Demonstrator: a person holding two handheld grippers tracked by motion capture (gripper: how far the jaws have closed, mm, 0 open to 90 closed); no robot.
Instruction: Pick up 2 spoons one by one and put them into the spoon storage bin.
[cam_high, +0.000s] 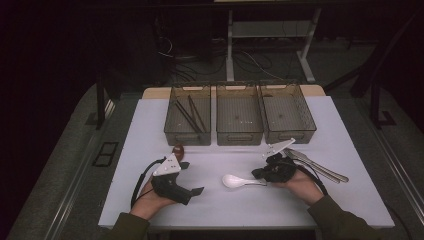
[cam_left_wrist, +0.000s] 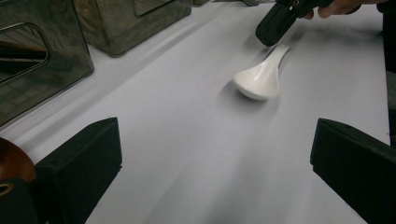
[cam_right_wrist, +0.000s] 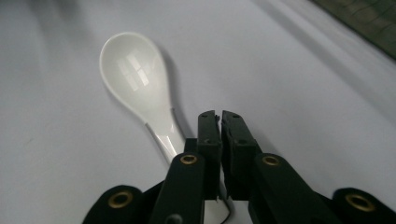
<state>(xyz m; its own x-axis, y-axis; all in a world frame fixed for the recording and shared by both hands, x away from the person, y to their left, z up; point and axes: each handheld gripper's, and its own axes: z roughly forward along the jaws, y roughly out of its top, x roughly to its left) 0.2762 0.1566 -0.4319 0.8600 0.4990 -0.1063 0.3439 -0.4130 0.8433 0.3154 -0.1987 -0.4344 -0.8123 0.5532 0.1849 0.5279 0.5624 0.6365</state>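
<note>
A white ceramic spoon (cam_high: 235, 181) lies on the white table (cam_high: 150, 130), bowl to the left, handle toward my right gripper (cam_high: 257, 174). In the right gripper view the spoon (cam_right_wrist: 135, 79) rests bowl-up, and its handle runs under the left side of my right gripper (cam_right_wrist: 220, 116). That gripper's jaws stand together with only a thin slit and hold nothing. My left gripper (cam_high: 191, 177) is open wide at the front left, with bare table between its jaws. From the left gripper (cam_left_wrist: 215, 163) I see the spoon (cam_left_wrist: 259, 79) ahead and the right gripper (cam_left_wrist: 273, 30) at its handle.
Three mesh bins stand in a row at the back: the left bin (cam_high: 187, 132) holds dark chopsticks (cam_high: 190, 115); the middle bin (cam_high: 239, 134) and the right bin (cam_high: 290, 132) stand beside it. Metal cutlery (cam_high: 320, 167) lies at the right. A brown rounded object (cam_high: 178, 149) sits by the left gripper.
</note>
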